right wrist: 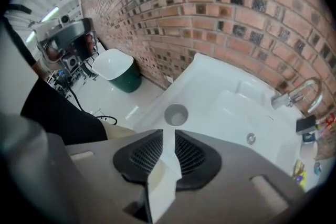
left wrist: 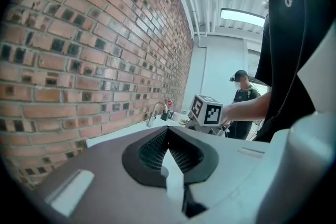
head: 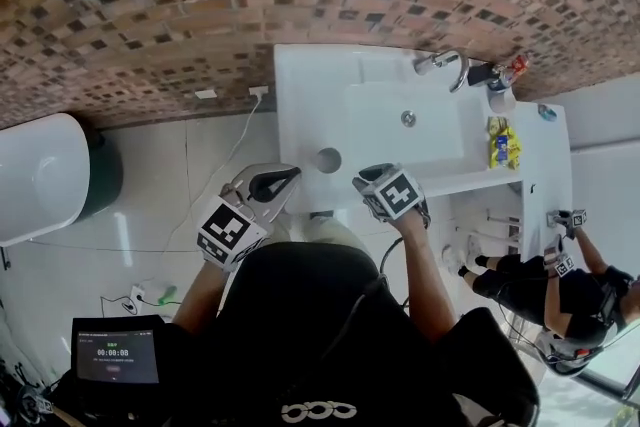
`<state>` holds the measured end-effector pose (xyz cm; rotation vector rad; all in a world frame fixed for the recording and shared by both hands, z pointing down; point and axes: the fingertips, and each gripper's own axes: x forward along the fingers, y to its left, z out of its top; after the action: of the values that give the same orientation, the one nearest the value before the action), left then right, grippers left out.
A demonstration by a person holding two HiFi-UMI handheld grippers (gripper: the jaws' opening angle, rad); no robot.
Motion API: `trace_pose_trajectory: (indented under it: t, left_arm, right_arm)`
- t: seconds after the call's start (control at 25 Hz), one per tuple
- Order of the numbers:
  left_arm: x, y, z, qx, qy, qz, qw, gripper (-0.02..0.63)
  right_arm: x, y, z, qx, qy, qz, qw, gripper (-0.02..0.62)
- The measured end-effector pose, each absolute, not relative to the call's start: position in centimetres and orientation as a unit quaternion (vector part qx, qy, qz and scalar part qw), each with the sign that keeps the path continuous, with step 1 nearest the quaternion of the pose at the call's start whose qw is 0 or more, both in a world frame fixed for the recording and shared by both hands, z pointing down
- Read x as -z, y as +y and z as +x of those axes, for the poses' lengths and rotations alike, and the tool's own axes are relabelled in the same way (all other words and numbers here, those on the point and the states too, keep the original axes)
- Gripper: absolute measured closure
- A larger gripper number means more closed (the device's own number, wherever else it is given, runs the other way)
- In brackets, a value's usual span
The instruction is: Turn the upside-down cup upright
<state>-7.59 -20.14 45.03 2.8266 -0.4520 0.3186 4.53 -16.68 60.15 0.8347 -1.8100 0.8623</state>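
Cup (right wrist: 176, 114): a plain grey one with no label. It stands on the white counter (head: 300, 85), just left of the sink basin (head: 385, 140) and near the counter's front edge. In the right gripper view its mouth faces up, and the inside looks empty. Neither gripper touches it.

The left gripper (left wrist: 168, 131) has its jaws drawn together at the tips with nothing between them. It points along the brick wall (left wrist: 79, 50). The right gripper (right wrist: 167, 134) shows only a narrow slit between its jaws and holds nothing. It hangs above the counter's front edge, with the cup just beyond its tips. Each gripper carries a cube with black-and-white square markers (head: 230, 230) and no lettering.

Little writing can be read. A black shirt (head: 318, 335) bears a small white mark of linked rings near its hem. A dark screen (head: 115, 355) at the person's lower left shows green digits like a timer, too small to read with certainty. A yellow packet (head: 503, 143) lies on the counter right of the basin, its print illegible.

The basin holds only its drain (head: 408, 118), and a chrome tap (head: 450, 63) arches over its far right corner. A dark object and a red-topped bottle (head: 512, 70) stand beside the tap. On the floor to the left is a white tub (head: 40, 175) with a dark green base.
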Motion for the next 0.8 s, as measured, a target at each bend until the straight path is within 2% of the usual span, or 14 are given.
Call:
trace_pose_trajectory:
  t: [0.24,0.64,0.8]
  left_arm:
    - [-43.2,-16.0,-7.1,-0.106,-0.188,0.97,0.111,0.591]
    - [-46.7,5.7,1.6,-0.097,-0.195,0.96,0.177,0.591]
    - [-48.3,14.6,4.5,-0.105,-0.172,0.957,0.208,0.591]
  right_arm:
    - [-57.9,-11.7,5.1,-0.324,-0.759,0.375,0.422,0.543]
    - [-55.6,4.9,8.4,-0.244,-0.821,0.4,0.326,0.545]
    - [-56.4,13.3,9.4,-0.229,-0.832,0.392,0.319,0.545]
